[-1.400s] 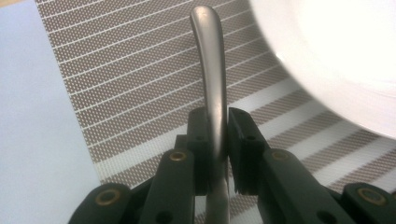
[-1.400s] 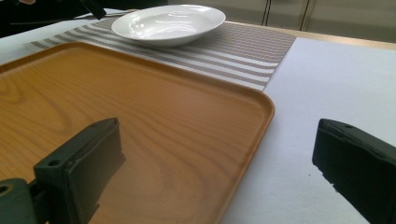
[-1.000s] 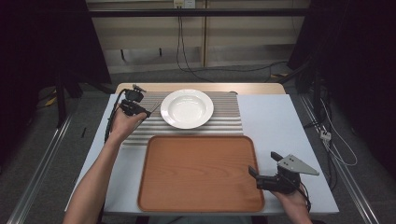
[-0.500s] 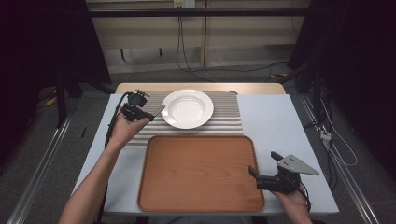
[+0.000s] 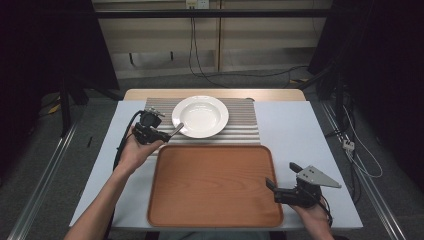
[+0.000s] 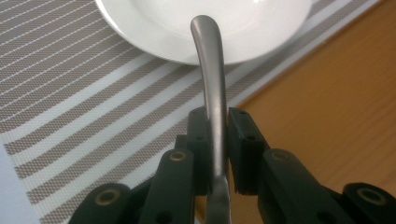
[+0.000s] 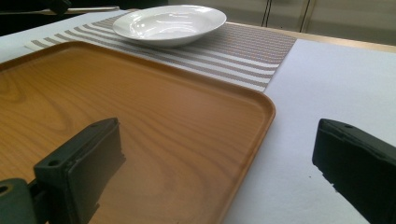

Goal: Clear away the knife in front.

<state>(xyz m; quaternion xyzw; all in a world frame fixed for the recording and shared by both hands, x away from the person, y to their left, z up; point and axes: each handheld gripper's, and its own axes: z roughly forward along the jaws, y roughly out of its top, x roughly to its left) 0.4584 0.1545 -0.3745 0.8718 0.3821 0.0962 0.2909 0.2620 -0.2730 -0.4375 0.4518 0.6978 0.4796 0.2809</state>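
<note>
Item: slender brushed-steel cutlery handle (image 6: 211, 88), curved, matte grey, rounded tip; its working end is hidden behind the tool. Location: clamped in the left tool (image 5: 159, 134), centre-left of the high view, tip reaching over the rim of the round white ceramic soup plate (image 5: 200, 116) on the grey-striped woven placemat (image 5: 245, 131). Handling, as judged: light, rigid, smooth metal, prone to pivot or slip between the pads; best taken across the flat mid-handle, as here. Right tool (image 5: 278, 189): jaws spread apart, holding nothing, lower right of the high view, beside the empty rectangular wooden tray (image 5: 215, 185) on the white desk (image 5: 295, 130)
</note>
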